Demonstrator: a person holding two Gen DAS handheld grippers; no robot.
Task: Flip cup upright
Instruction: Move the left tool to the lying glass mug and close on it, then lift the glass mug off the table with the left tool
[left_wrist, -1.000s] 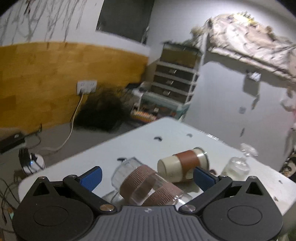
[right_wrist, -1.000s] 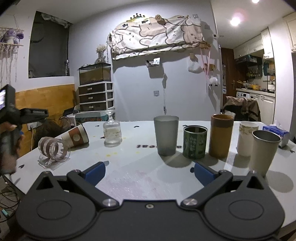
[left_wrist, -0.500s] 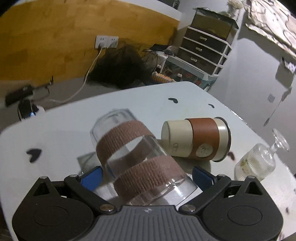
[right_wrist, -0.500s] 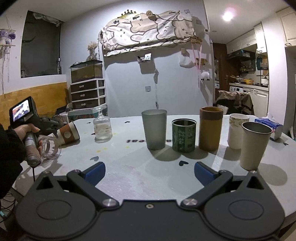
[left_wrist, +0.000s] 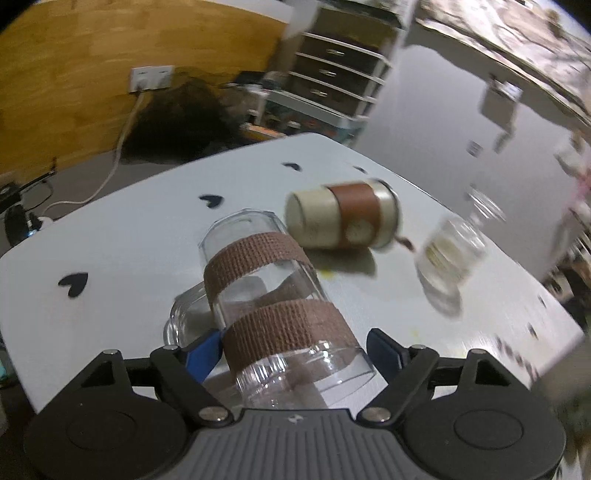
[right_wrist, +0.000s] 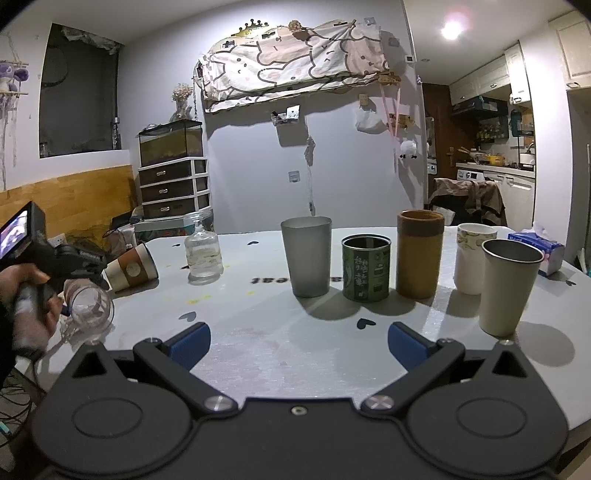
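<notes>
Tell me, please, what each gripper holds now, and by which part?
The left gripper grips the glass cup near its open end, at the lower brown band. The right gripper holds nothing.

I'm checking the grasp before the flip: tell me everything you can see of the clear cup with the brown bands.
The clear cup looks like transparent glass or plastic, cylindrical, wrapped by two brown woven bands. It lies tilted, open mouth toward the camera, base pointing away toward the cream cup lying on its side. The left gripper straddles it near the mouth; the left blue pad touches it, while contact on the right is unclear. A clear handle-like part shows beneath it. Whether it is off the white table is unclear.
</notes>
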